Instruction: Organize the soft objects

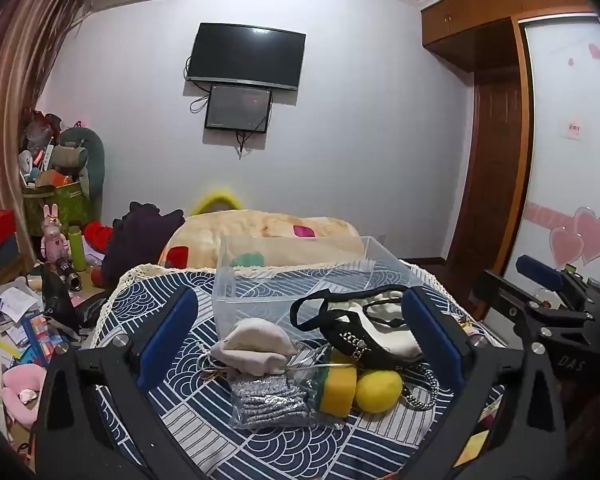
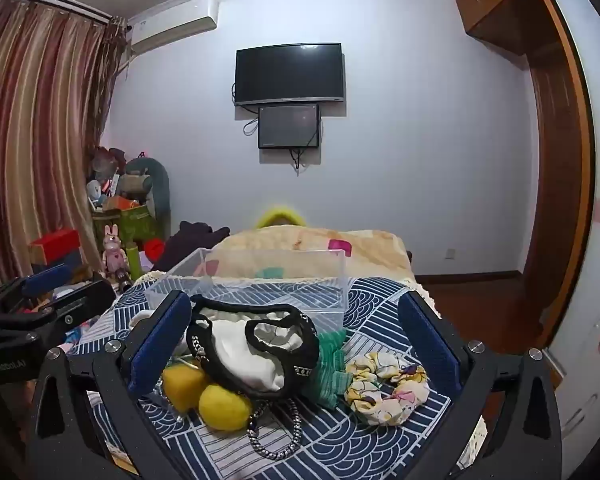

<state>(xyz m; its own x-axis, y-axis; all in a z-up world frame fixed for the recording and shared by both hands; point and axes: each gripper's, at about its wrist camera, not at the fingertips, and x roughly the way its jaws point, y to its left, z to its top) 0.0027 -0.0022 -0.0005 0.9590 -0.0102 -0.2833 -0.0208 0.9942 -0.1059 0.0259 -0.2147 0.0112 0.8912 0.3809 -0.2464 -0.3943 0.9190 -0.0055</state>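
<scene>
A clear plastic bin (image 1: 260,280) (image 2: 324,280) stands on the blue patterned cloth (image 1: 284,444). In front of it lie a grey pouch (image 1: 256,344), a silver scrubber pack (image 1: 272,404), a yellow sponge (image 1: 340,386) (image 2: 184,388), a yellow ball (image 1: 378,390) (image 2: 224,406), a white bag with black trim and chain (image 1: 384,328) (image 2: 252,352), a green cloth (image 2: 332,364) and a floral scrunchie (image 2: 384,388). My left gripper (image 1: 300,332) is open above the pile. My right gripper (image 2: 296,340) is open over the bag.
A bed with a beige blanket (image 1: 268,232) lies behind the bin. Cluttered boxes and toys (image 1: 56,216) fill the left side. A wardrobe (image 1: 496,140) stands at the right. A TV (image 1: 244,56) hangs on the far wall.
</scene>
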